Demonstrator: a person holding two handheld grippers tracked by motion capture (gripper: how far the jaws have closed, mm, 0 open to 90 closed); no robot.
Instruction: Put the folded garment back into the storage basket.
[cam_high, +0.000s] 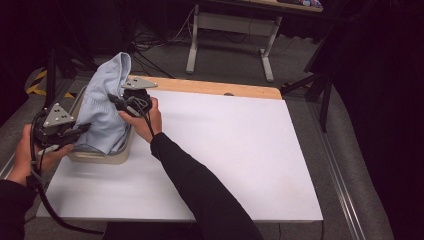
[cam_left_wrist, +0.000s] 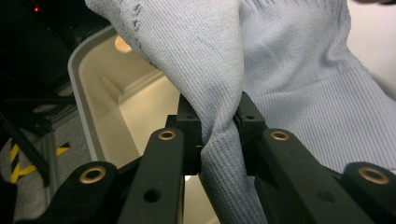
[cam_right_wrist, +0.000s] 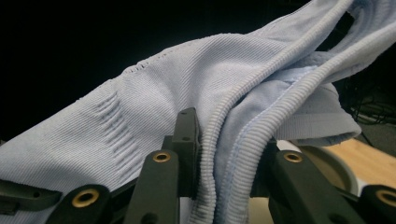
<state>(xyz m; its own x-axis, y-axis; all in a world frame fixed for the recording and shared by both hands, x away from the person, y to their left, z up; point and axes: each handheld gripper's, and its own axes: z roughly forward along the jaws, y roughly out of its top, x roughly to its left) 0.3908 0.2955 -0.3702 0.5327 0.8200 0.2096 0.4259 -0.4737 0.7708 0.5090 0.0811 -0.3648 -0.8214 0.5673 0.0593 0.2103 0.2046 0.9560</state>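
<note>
Pale-blue ribbed knit garment (cam_high: 106, 102) hangs bunched over the cream plastic tub (cam_high: 102, 157) at the near-left corner of the white table top (cam_high: 240, 150), raised between your two grippers with its upper fold peaking above the tub's far rim. Lower folds drape down inside the tub and over its right wall.

Left gripper (cam_high: 80, 131): sits at the tub's left side, grey three-cornered plate on top. In the left gripper view its jaws are closed narrow on a gathered fold of the knit (cam_left_wrist: 219, 135), cloth pinched tight between the pads, with the tub's bare cream floor (cam_left_wrist: 140, 112) showing below and to the left.

Right gripper (cam_high: 120, 102): held at the garment's right side above the tub's far-right corner, your hand (cam_high: 145, 120) wrapped around its body. In the right gripper view its jaws clamp a ribbed hem edge (cam_right_wrist: 224, 140), several layers thick, so the jaws stand part-way apart on the bunched cloth. Fabric stretches away to the left and upper right from that grip.

Light wooden strip (cam_high: 220, 88) runs along the table's far edge.
</note>
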